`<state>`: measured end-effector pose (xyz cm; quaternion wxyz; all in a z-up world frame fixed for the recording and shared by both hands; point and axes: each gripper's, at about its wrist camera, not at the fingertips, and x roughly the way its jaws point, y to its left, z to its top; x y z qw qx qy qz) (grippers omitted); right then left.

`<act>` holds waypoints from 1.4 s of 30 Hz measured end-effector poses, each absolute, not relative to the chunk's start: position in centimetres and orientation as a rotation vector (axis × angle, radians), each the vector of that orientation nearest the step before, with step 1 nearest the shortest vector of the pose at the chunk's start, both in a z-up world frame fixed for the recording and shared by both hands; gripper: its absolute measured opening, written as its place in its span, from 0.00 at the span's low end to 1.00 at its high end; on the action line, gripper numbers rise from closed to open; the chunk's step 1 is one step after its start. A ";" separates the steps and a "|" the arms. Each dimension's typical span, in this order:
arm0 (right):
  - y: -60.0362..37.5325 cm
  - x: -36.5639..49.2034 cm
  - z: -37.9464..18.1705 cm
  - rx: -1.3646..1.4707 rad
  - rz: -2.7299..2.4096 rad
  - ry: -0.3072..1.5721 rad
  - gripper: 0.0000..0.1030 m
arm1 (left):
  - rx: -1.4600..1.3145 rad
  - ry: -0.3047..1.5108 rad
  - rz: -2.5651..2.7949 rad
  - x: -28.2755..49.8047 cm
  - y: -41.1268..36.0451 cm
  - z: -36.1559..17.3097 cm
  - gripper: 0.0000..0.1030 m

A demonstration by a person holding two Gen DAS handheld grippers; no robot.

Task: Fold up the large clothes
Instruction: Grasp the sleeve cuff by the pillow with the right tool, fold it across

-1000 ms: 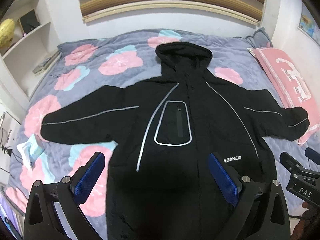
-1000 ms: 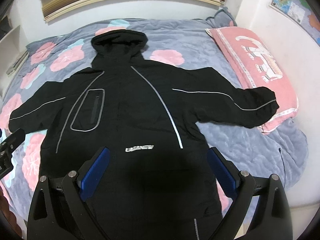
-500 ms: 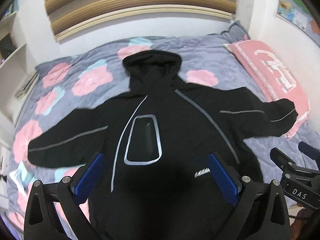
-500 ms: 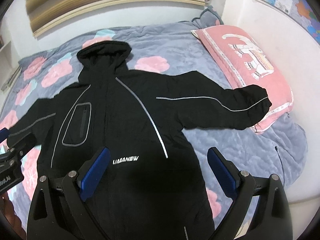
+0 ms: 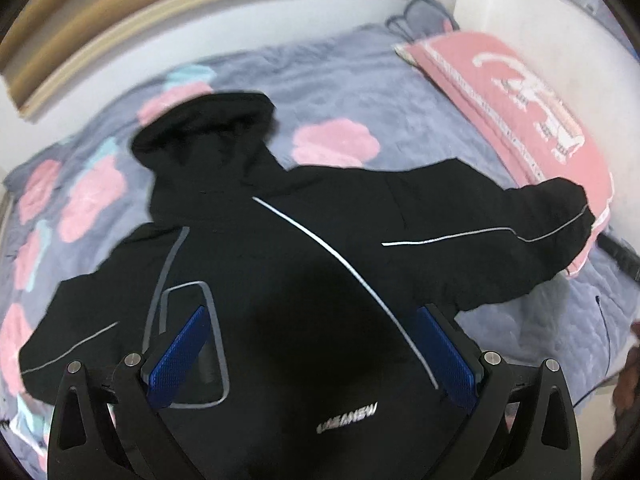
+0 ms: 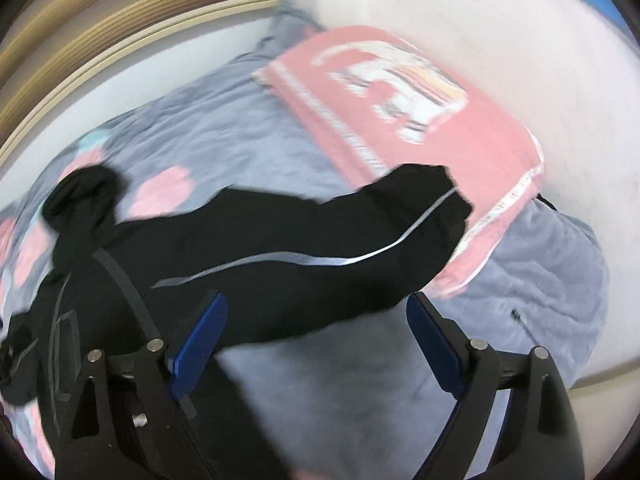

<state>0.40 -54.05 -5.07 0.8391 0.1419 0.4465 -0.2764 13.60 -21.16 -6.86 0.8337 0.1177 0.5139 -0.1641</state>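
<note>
A black hooded jacket (image 5: 304, 248) with thin silver stripes lies spread face up on the bed, hood at the far end, sleeves out to both sides. My left gripper (image 5: 312, 356) is open and empty above the jacket's chest. My right gripper (image 6: 316, 336) is open and empty above the jacket's right sleeve (image 6: 304, 240), whose cuff rests on the pink pillow (image 6: 420, 120). Both views are blurred by motion.
The bed has a grey-blue quilt (image 5: 360, 100) with pink flowers. The pink pillow (image 5: 520, 108) lies along the white wall on the right. A wooden headboard (image 5: 160, 4) runs behind the bed. The bed's right edge (image 6: 580, 376) is close.
Both grippers have swung to the right. The left view now centres on the jacket's chest and right sleeve; the right view now centres on the right sleeve and pillow. The jacket has not moved.
</note>
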 end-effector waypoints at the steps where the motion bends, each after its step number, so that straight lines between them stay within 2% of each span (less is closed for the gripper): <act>1: -55.7 0.5 -5.5 0.312 -0.596 0.940 0.90 | 0.254 1.100 -0.356 14.6 -22.0 -7.8 0.99; 6: -66.4 2.4 -8.6 0.389 -0.677 0.967 0.90 | 0.297 1.125 -0.401 18.0 -26.1 -11.5 0.99; 14: -71.8 5.3 -13.5 0.443 -0.692 1.063 0.90 | 0.340 1.192 -0.473 21.8 -32.4 -17.1 0.99; 15: -71.7 5.5 -14.2 0.450 -0.676 1.078 0.84 | 0.351 1.196 -0.486 22.0 -33.0 -17.6 0.99; 16: -71.4 5.7 -14.4 0.444 -0.671 1.090 0.68 | 0.367 1.197 -0.495 22.0 -33.6 -18.1 0.99; 19: -68.7 6.1 -13.4 0.326 -0.660 1.109 0.38 | 0.399 1.202 -0.503 22.2 -34.4 -19.2 0.99; 22: -67.0 5.1 -9.2 0.262 -0.647 1.013 0.28 | 0.376 1.219 -0.524 22.4 -34.4 -19.6 0.99; 24: -67.3 4.1 -5.8 0.199 -0.723 0.934 0.28 | 0.360 1.226 -0.526 22.7 -34.5 -19.9 0.99; 27: -70.3 2.4 -3.5 0.307 -0.726 0.858 0.27 | 0.347 1.269 -0.513 23.3 -35.0 -21.9 0.99; 30: -71.9 2.8 -6.1 0.367 -0.722 0.914 0.26 | 0.335 1.372 -0.459 24.4 -35.4 -25.4 0.99; 32: -72.0 4.2 -9.5 0.346 -0.748 1.008 0.26 | 0.357 1.367 -0.432 24.8 -35.7 -26.3 0.99; 36: -72.5 4.7 -12.1 0.384 -0.737 1.058 0.26 | 0.362 1.342 -0.493 24.6 -35.4 -25.1 0.99; 42: -69.6 4.2 -8.7 0.424 -0.561 0.965 0.25 | 0.248 1.257 -0.601 23.5 -31.2 -19.2 0.99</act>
